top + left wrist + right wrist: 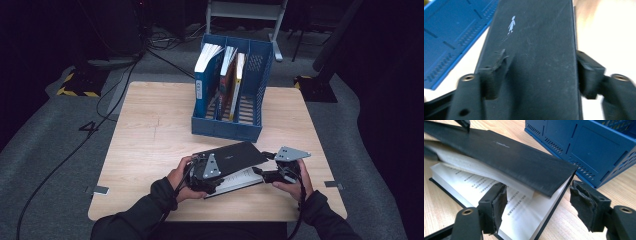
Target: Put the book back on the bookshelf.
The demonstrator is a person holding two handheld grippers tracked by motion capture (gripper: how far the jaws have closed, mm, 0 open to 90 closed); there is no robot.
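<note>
- Black hardcover book (235, 165), lying part-open on the light wooden table (150, 135) before the blue plastic file rack (252, 100).
- Left gripper (207, 172): jaws astride the raised cover's edges, apparently gripping.
- Right gripper (539, 205): jaws apart, one pad on the page, spine corner between, unclamped.
- Advice: close the cover flat before lifting.
- Rack: three upright books (222, 80); rightmost slot free.

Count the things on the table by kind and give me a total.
Books standing in the blue file rack: 3, a blue-covered book, a middle book and a yellow-spined book
Black book lying part open on the table: 1
Blue file racks: 1
Handheld grippers: 2, left gripper and right gripper
Total: 7
</note>
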